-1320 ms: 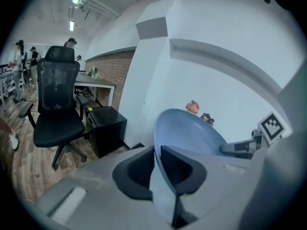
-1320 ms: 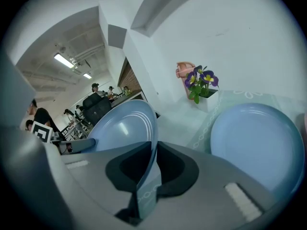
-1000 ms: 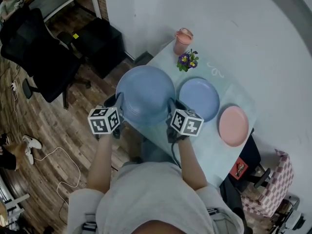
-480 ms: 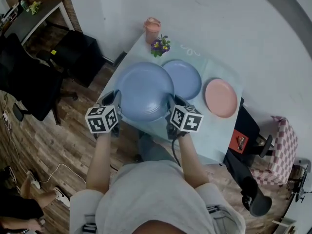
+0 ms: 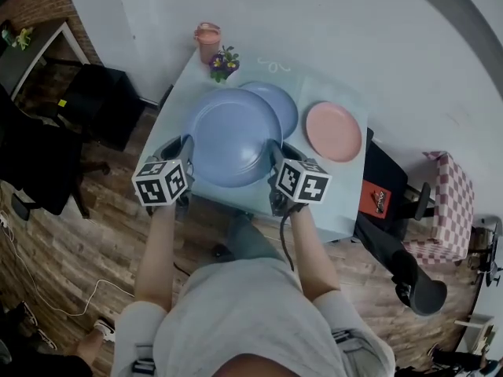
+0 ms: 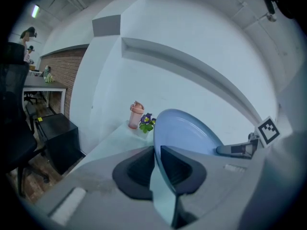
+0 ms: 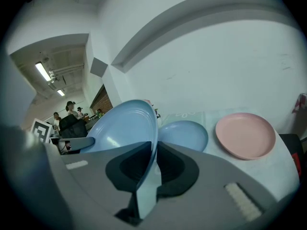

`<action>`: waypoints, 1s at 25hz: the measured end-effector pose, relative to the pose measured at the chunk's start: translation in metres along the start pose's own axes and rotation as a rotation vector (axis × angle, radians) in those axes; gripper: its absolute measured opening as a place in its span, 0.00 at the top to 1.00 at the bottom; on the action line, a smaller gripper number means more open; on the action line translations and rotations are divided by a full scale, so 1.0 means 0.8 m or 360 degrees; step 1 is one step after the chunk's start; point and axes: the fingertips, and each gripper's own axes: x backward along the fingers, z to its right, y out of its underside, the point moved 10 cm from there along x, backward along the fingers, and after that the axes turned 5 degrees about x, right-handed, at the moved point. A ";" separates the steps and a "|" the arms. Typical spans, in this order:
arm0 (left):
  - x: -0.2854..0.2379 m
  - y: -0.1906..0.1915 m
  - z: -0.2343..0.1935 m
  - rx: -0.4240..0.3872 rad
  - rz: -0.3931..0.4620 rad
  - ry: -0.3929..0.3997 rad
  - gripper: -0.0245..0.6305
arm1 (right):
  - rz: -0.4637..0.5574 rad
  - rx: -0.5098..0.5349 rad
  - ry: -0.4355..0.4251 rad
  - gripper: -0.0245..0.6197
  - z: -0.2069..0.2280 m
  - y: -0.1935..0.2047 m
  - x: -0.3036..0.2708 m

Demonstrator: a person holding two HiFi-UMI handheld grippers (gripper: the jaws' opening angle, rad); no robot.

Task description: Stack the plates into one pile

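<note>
The left gripper (image 6: 157,161) is clamped on the near-left rim of the large blue plate (image 5: 232,136), its dark pads pressing either face of the thin edge. The right gripper (image 7: 154,163) is clamped on the opposite rim in the same way, so the plate hangs between the two, held clear of the bench (image 5: 334,199) and tilted.

Beyond the right gripper, and partly covered by the held plate in the head view, a smaller blue plate (image 7: 184,134) lies flat on the bench. Further to that gripper's right lies the pink plate (image 7: 245,134), apart from the blue one.

The bench has a pale mint top. At its far end, ahead of the left gripper, stand a pink lidded cup (image 6: 135,115) and, just beside it, a small pot of purple flowers (image 6: 146,122).

A plain white wall (image 5: 354,22) runs behind the bench. To the left gripper's side the floor (image 5: 86,226) is brown wood planking, with a black cabinet (image 5: 98,104) near the bench and a brick wall (image 6: 64,75) further off. To the right gripper's outer side stands a pink checked seat (image 5: 448,203). The right gripper view shows strip lights (image 7: 45,71) on the ceiling and people (image 7: 72,108) far off.
</note>
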 end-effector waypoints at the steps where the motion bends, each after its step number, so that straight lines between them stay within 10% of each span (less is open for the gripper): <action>1: -0.005 -0.001 0.004 -0.0004 -0.0006 0.0012 0.90 | 0.0004 -0.0009 0.0011 0.90 0.005 -0.001 0.002; 25: -0.205 -0.029 0.076 -0.0053 -0.0183 -0.0020 0.87 | -0.0048 -0.0077 0.0072 0.90 0.179 -0.077 -0.078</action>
